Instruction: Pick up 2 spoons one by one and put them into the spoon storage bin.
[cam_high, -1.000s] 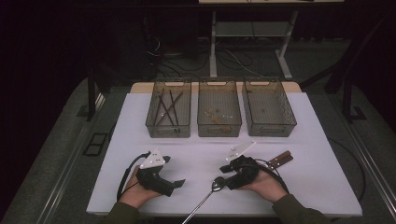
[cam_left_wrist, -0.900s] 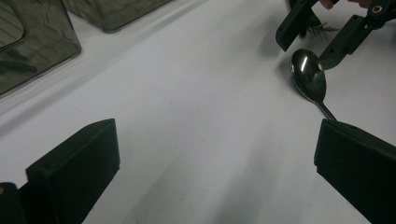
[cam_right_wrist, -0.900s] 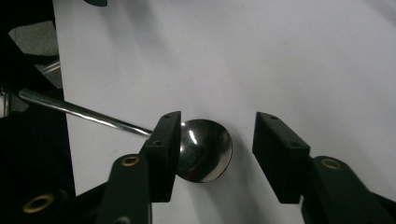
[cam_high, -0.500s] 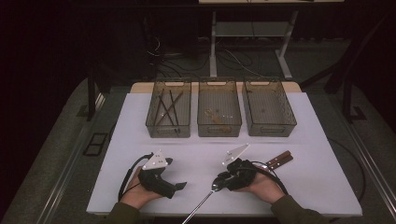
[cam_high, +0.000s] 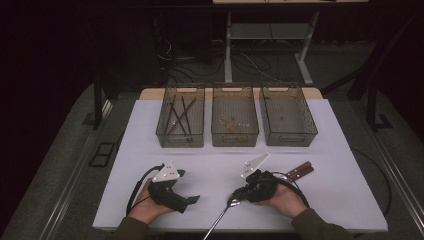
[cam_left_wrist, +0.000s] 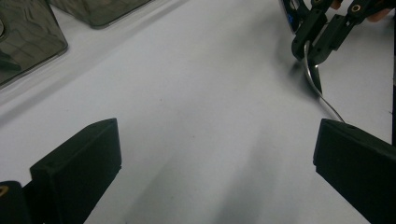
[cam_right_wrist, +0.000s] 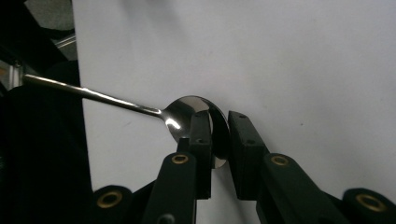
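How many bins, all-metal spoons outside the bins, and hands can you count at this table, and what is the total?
Bins: 3
Spoons: 1
Hands: 2
Total: 6

Shiny metal spoon (cam_right_wrist: 187, 116), bowl between jaws

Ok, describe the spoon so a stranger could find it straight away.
On the white table, look at the near edge, well in front of the three clear bins. The spoon has its shiny bowl gripped edge-on by the right gripper, and its thin handle juts past the table edge. Unlike the wooden-handled utensils nearby, it is all metal.
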